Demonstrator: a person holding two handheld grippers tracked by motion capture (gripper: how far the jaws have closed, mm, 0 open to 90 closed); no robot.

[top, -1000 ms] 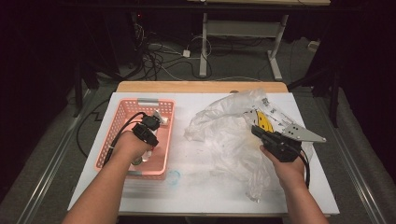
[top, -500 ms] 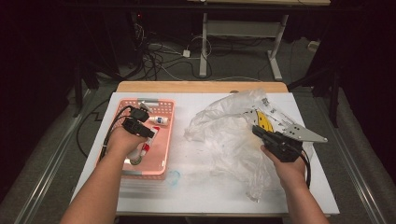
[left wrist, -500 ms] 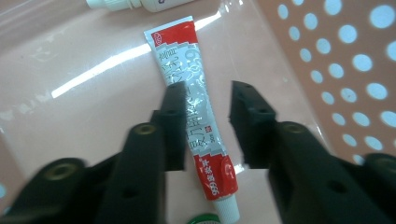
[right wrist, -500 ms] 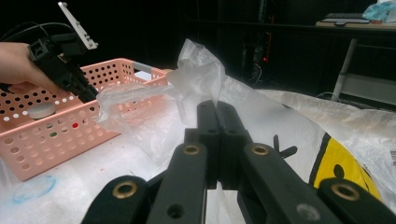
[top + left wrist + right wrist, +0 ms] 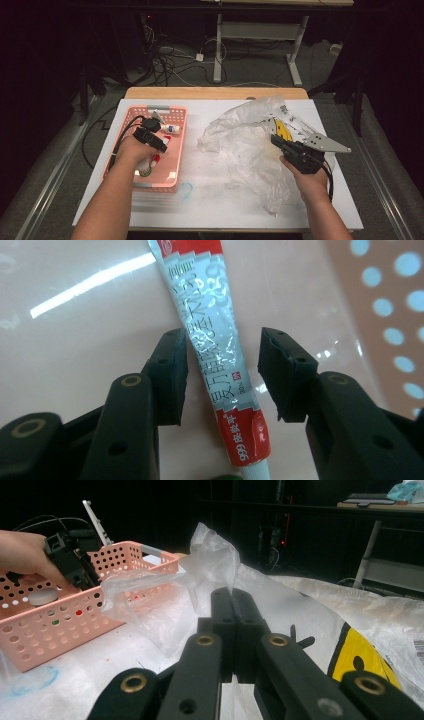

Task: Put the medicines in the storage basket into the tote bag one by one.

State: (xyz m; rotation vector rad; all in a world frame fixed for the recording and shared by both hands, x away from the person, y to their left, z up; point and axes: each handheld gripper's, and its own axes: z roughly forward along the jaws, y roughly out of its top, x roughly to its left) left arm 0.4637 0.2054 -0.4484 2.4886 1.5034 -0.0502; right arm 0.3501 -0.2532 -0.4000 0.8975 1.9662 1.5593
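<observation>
Worktop (image 5: 220, 205), white-covered, carries everything below both hands. Crumpled clear plastic bag (image 5: 245, 145) with a yellow smiley print lies in front of the right hand-held gripper (image 5: 232, 605), whose jaws are closed on a fold of its film. Pink perforated plastic basket (image 5: 177, 150) sits under the left hand-held gripper (image 5: 222, 372). Red, white and silver ointment tube (image 5: 215, 340) lies flat on the basket floor between that gripper's jaws, which have just been opening and now stand partly apart, the pads clear of the tube.
</observation>
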